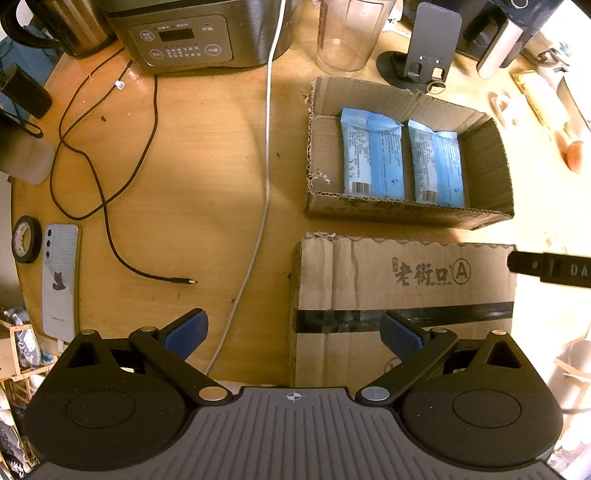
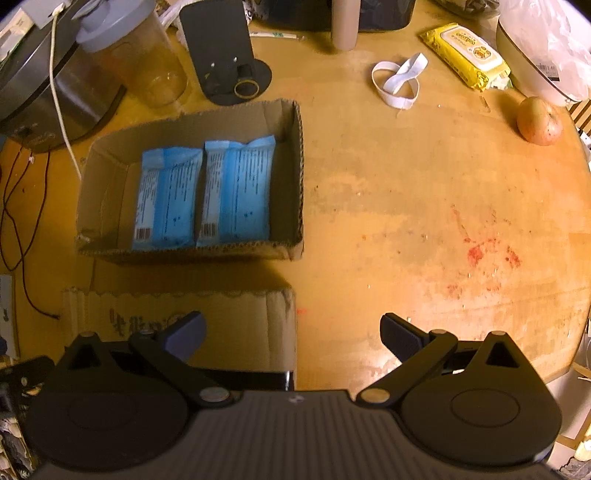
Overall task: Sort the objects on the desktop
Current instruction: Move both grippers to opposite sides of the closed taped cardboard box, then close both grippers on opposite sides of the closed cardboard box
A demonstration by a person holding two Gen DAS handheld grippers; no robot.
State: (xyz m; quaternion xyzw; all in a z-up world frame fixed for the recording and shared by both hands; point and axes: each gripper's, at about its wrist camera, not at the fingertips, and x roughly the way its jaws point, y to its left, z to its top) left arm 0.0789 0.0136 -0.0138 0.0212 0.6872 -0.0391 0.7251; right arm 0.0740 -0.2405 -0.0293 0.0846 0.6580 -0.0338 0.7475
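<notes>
An open cardboard box (image 1: 484, 147) (image 2: 107, 173) on the wooden table holds two blue packets (image 1: 373, 155) (image 2: 168, 195) side by side. In front of it lies a flat cardboard piece (image 1: 369, 280) (image 2: 229, 325) with printed characters and a black tape strip. My left gripper (image 1: 293, 332) is open, its fingers straddling that cardboard's left edge, holding nothing. My right gripper (image 2: 293, 334) is open and empty over the cardboard's right edge and bare table. The other gripper's black tip (image 1: 550, 267) shows at the right of the left wrist view.
A phone (image 1: 61, 280), tape roll (image 1: 26, 240), black cable (image 1: 110, 206) and white cable (image 1: 267, 147) lie at the left. A cooker (image 1: 192, 33), clear jar (image 1: 347, 33) and black stand (image 2: 221, 51) line the back. A white band (image 2: 399, 81), yellow wipes pack (image 2: 465, 55) and apple (image 2: 539, 122) sit right.
</notes>
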